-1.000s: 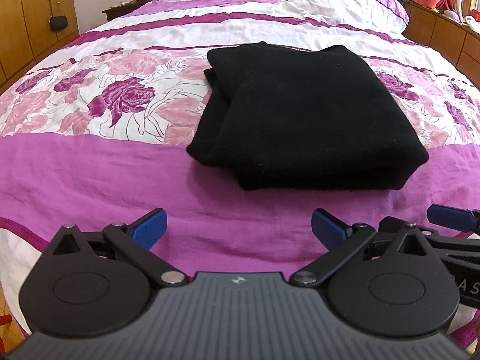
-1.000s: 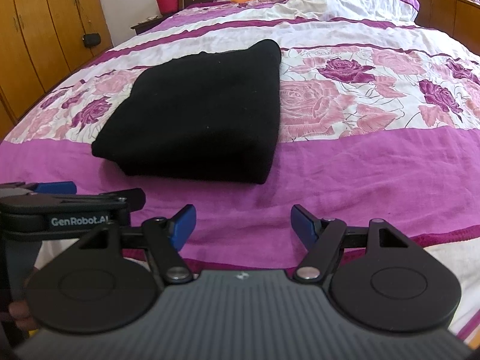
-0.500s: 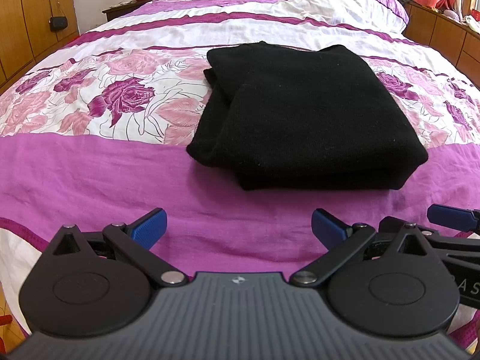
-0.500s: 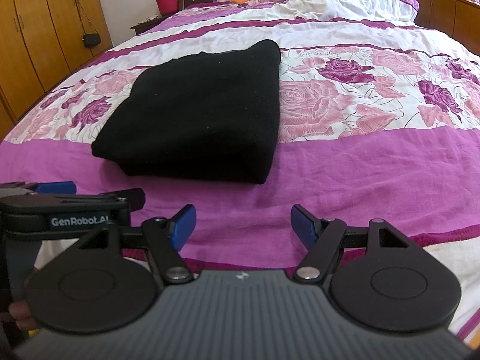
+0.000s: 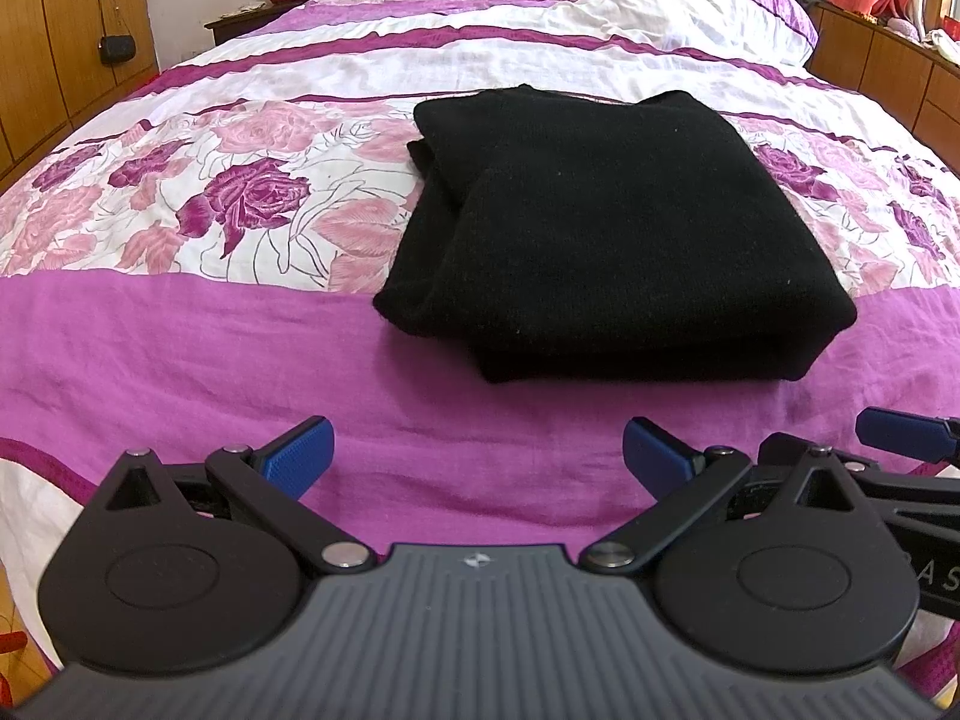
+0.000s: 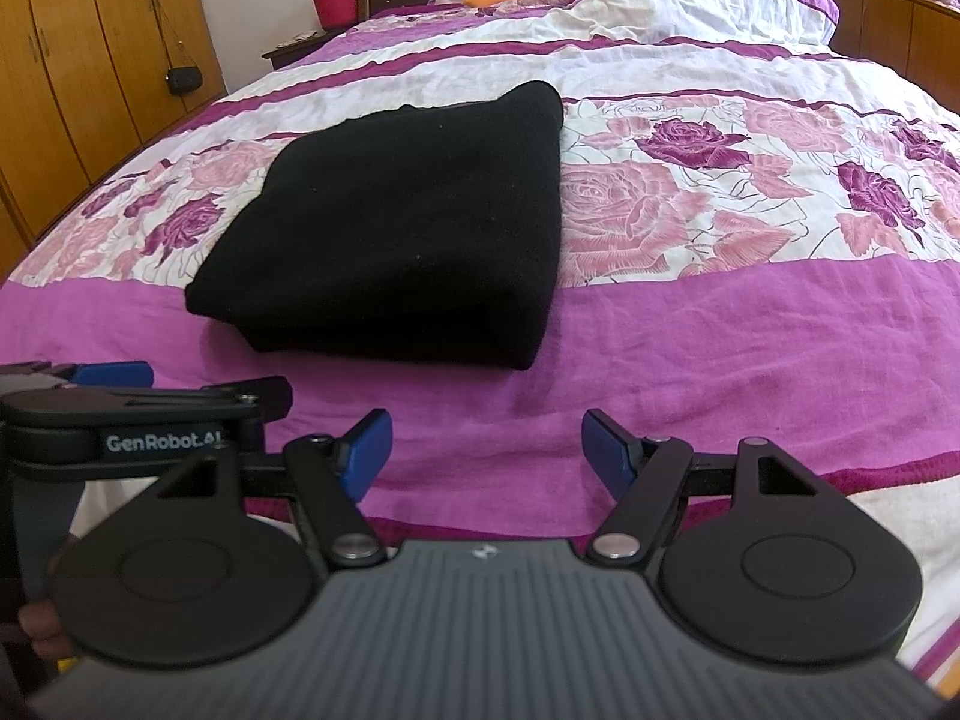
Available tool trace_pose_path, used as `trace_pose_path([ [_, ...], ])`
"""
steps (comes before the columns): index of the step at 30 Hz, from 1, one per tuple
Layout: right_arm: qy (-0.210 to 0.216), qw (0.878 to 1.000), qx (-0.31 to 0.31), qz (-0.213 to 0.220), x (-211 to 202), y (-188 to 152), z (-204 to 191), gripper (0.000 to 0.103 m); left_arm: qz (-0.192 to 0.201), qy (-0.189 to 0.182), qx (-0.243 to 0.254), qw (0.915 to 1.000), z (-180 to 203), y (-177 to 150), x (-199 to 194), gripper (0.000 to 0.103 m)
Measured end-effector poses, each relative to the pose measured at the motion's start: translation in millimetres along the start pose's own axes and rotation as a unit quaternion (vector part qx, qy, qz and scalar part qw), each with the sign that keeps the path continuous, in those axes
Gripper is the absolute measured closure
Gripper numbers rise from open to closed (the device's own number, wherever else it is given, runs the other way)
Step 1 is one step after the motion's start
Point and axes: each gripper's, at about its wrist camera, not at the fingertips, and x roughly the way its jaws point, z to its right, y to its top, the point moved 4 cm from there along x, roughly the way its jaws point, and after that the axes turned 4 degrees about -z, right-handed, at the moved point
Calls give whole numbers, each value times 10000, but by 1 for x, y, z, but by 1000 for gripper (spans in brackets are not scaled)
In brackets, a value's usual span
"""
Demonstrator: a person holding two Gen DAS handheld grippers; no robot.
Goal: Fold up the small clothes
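Fingers of both grippers released, empty, hovering over the bed's near purple band.
Black garment lying folded in a neat rectangle just ahead, touched by neither left gripper nor right gripper. Folding apparently finished; next perhaps only a tidy of the looser left-side layers.

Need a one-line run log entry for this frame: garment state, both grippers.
garment: black knit garment folded, flat on floral purple bedspread | left gripper: open, empty, short of garment | right gripper: open, empty, short of garment
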Motion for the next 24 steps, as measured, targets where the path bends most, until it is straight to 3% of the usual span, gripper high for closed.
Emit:
trace_pose_path([
  [24,-21,10000,-33,21,-2,2,-1,31,0,2,4,10000,0,1,0,0],
])
